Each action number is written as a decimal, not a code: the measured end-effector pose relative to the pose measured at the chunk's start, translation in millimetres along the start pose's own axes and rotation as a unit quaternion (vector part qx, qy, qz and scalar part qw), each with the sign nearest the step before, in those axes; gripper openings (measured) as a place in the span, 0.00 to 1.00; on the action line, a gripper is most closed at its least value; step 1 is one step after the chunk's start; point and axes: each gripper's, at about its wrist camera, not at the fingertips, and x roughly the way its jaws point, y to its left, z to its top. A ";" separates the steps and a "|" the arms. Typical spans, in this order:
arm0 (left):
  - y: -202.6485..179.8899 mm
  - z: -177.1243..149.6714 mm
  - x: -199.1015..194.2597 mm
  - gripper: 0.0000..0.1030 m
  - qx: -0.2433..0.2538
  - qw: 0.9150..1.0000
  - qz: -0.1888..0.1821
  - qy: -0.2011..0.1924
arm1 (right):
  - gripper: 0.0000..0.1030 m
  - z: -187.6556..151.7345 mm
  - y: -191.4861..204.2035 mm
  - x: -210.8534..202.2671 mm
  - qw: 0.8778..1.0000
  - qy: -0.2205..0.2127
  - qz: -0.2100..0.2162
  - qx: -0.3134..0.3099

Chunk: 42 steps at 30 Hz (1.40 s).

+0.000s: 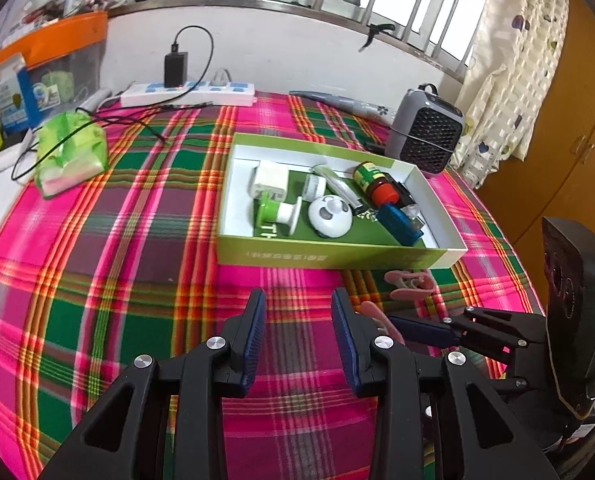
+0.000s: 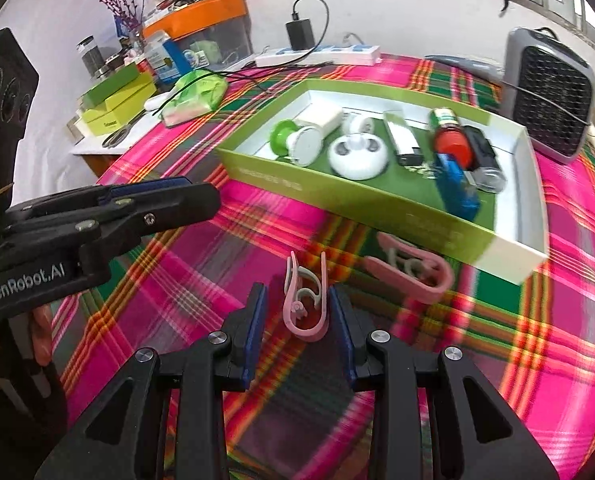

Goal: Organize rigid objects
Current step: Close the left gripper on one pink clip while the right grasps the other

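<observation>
A green-walled box [image 1: 329, 258] [image 2: 297, 190] on the plaid cloth holds a white round case [image 1: 330, 216] [image 2: 357, 158], a green-and-white reel [image 1: 275, 210], a red-capped bottle [image 1: 373, 182] [image 2: 451, 136], a blue item [image 1: 399, 224] [image 2: 457, 190] and other small things. Two pink clips lie in front of it: one [image 2: 303, 300] sits between my right gripper's open fingers [image 2: 297, 308], the other [image 2: 413, 268] [image 1: 409, 280] lies by the box wall. My left gripper [image 1: 299, 312] is open and empty above the cloth.
A grey fan heater [image 1: 427, 132] [image 2: 545, 92] stands behind the box at the right. A white power strip [image 1: 187, 94] with a black charger, a green pouch [image 1: 71, 152] and stacked boxes [image 2: 117, 100] fill the left and back.
</observation>
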 end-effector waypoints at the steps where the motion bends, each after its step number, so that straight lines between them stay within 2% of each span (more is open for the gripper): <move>1: 2.0 -0.5 -0.6 0.32 -0.002 1.000 0.001 0.000 | 0.32 1.5 3.0 2.2 1.000 0.001 0.003 -0.001; 10: 13.6 -3.6 -3.2 0.32 -0.012 1.000 0.002 0.003 | 0.32 4.9 18.0 3.7 1.000 -0.002 0.011 -0.011; 14: 9.5 -7.1 -1.1 0.33 -0.009 1.000 -0.007 0.009 | 0.32 4.3 1.0 -13.7 1.000 -0.025 -0.001 0.010; 18: -1.9 -12.1 5.4 0.37 -0.004 0.999 -0.026 0.021 | 0.32 4.7 -23.3 -28.4 0.998 -0.043 -0.046 0.031; 21: -13.8 -16.7 10.0 0.37 0.008 0.999 -0.036 0.030 | 0.33 5.1 -37.2 -34.7 0.996 -0.052 -0.051 0.041; 24: -23.4 -19.1 14.1 0.38 0.014 0.999 -0.033 0.038 | 0.41 6.2 -44.5 -34.5 0.996 -0.049 -0.060 0.036; 26: -27.0 -21.0 15.3 0.38 0.017 0.999 -0.030 0.042 | 0.46 6.9 -47.6 -32.3 0.997 -0.046 -0.054 0.028; 36: -43.6 -29.1 20.5 0.39 0.032 0.998 -0.020 0.058 | 0.46 6.7 -51.3 -12.6 1.000 -0.014 -0.020 -0.001; 42: -43.2 -31.8 27.8 0.39 0.033 0.997 -0.004 0.067 | 0.46 0.5 -40.5 -14.0 0.999 -0.003 0.005 -0.040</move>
